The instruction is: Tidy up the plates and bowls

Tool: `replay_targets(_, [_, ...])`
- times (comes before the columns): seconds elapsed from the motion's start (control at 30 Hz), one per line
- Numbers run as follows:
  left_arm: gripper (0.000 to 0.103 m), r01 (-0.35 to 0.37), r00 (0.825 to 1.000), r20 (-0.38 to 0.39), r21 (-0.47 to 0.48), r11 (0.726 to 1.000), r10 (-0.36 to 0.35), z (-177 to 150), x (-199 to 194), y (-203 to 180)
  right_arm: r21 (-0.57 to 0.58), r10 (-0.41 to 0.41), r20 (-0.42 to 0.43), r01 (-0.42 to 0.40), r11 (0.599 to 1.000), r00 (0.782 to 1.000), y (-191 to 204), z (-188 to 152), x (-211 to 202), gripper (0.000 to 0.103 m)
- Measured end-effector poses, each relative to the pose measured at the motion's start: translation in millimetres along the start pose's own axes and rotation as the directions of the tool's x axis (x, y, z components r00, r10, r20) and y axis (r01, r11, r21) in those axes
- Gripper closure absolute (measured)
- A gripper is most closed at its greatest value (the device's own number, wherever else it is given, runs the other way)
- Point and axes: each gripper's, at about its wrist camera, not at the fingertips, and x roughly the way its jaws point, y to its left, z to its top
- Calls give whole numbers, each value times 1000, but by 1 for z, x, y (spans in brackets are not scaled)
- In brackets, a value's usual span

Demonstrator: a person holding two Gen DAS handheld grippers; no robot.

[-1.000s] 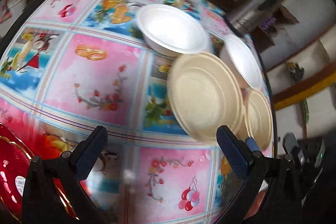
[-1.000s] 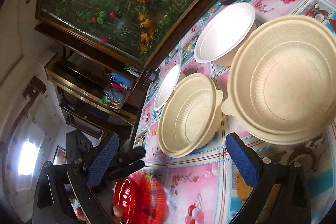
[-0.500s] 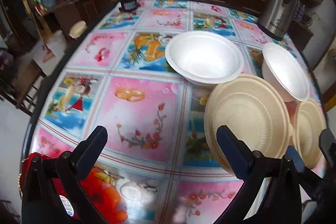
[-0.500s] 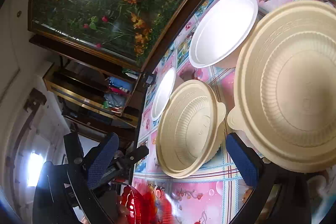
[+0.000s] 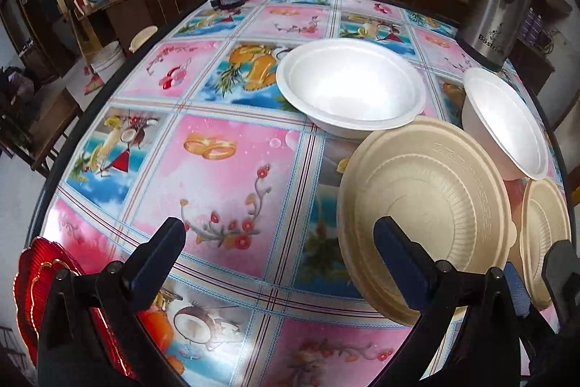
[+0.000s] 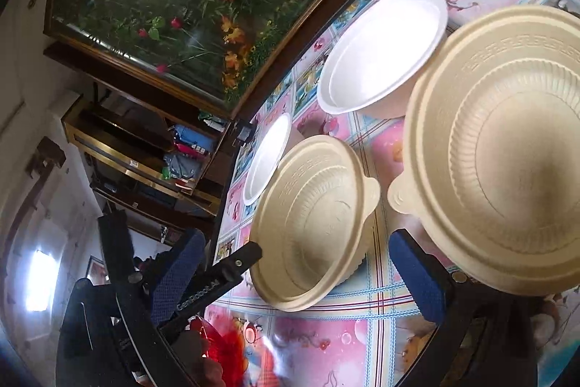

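1. Both tools are wide open and grip nothing. The left tool [image 5: 279, 238] hovers low over the bench [image 5: 224, 176] with its patterned oilcloth; the right tool [image 6: 293, 263] hangs just above the bench edge.
2. The dishes are still spread out singly: the large beige bowl [image 5: 424, 223] sits near the left tool's right finger, the small beige bowl [image 6: 311, 223] just beside it, and the wide white foam bowl [image 5: 348, 86] and the deeper white foam bowl [image 5: 507, 122] lie further back, near the steel thermos [image 5: 496, 6].
3. A red plate [image 5: 32, 281] lies at the near left edge of the bench.
4. Nothing looks stacked yet, so this seems to be the approach to a first pick.
5. The small beige bowl lies between the right tool's fingers in view; the next move likely calls for closing on its rim, lifting it level, and nesting it in the large beige bowl.
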Motion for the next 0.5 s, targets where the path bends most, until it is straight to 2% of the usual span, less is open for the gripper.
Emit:
replay_targets(0.2, [0,36,999,-41,-11,999,-36,-3,9,-4,-55,-40,20,41,998,999,7,-1,3,6])
replay_targets(0.5, [0,28,999,-46,-23,999,-29,-2,14,-6,-89,-100,25,102,991,995,8,-3,7,18])
